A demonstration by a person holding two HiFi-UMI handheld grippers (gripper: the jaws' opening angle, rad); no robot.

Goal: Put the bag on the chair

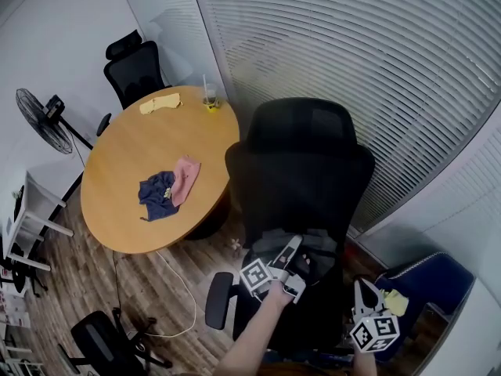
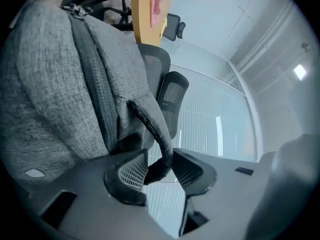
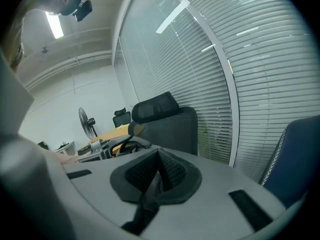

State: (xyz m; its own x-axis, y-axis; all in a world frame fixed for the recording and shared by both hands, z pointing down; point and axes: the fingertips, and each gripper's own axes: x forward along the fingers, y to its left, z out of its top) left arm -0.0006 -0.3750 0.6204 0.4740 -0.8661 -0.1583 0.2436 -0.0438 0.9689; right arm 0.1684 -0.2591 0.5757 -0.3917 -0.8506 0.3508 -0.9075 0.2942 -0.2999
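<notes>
A grey fabric bag lies on the seat of the black office chair in the head view. My left gripper points at the bag. In the left gripper view the bag fills the left side, and its dark strap runs down between the jaws of the left gripper. Those jaws stand apart and do not pinch the strap. My right gripper hovers to the right of the chair, away from the bag. In its own view the right gripper has its pads together.
A round wooden table stands to the left with blue cloth, pink cloth, a yellow cloth and a cup. White blinds back the chair. A blue bag sits at the lower right, a fan at the far left.
</notes>
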